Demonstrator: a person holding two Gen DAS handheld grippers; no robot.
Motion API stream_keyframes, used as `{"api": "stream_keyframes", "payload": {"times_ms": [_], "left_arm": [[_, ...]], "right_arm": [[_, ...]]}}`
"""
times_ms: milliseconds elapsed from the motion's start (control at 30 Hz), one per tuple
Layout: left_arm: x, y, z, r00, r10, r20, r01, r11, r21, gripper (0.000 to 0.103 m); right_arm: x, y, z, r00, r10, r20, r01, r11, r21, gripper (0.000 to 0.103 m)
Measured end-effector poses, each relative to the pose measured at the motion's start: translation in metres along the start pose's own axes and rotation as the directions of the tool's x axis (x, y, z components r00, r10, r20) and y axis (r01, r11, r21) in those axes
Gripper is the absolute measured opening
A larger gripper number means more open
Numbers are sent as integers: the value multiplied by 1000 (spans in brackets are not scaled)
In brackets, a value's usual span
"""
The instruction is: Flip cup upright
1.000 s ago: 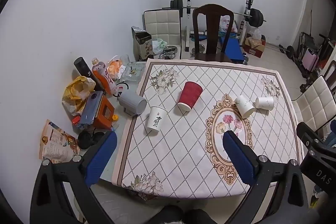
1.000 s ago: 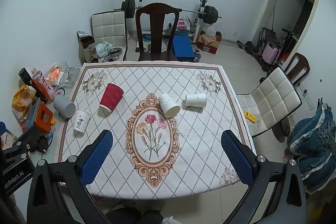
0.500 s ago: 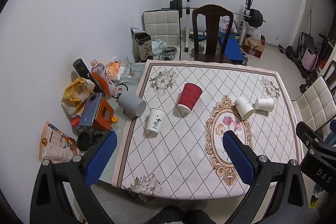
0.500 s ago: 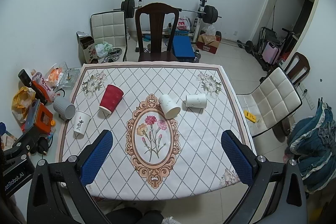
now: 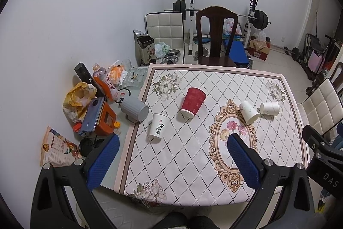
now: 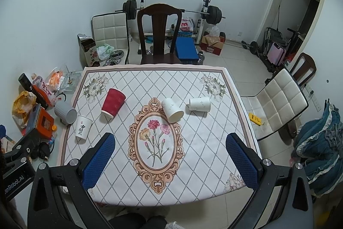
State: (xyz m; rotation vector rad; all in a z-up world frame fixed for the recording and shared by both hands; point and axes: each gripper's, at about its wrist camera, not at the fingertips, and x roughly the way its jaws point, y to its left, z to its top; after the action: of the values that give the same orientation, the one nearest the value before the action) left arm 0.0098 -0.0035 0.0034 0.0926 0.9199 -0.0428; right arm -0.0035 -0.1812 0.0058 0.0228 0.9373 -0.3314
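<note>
Several cups lie on their sides on the patterned tablecloth [image 5: 193, 156]. A red ribbed cup [image 5: 192, 102] [image 6: 113, 102] lies left of centre. A white cup with black writing [image 5: 158, 126] [image 6: 82, 127] lies near the left edge. Two plain white cups [image 5: 248, 112] [image 5: 269, 108] lie to the right, also in the right wrist view [image 6: 172, 109] [image 6: 199, 103]. A grey mug [image 5: 134, 109] [image 6: 65, 113] lies just off the cloth at the left. My left gripper [image 5: 171, 156] and right gripper [image 6: 170, 156] are both open, empty, high above the table's near edge.
Clutter sits left of the cloth: an orange box [image 5: 105, 121], a phone [image 5: 92, 114], a yellow bag [image 5: 78, 96], bottles [image 5: 103, 81], a leaflet [image 5: 57, 148]. A dark wooden chair [image 5: 216, 35] stands at the far edge, a white padded chair [image 6: 278, 104] at the right.
Both views have risen and drawn back slightly, so the table looks a little smaller. The cups have not moved and both grippers stay open.
</note>
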Motion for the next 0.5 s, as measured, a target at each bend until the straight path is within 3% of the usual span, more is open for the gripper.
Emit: {"api": "stream_keyframes", "payload": {"times_ms": [500], "left_arm": [[-1, -3, 5, 1000, -3, 1, 3, 1000, 3, 103]], "right_arm": [[2, -3, 4, 1000, 1, 4, -1, 1000, -1, 103]]}}
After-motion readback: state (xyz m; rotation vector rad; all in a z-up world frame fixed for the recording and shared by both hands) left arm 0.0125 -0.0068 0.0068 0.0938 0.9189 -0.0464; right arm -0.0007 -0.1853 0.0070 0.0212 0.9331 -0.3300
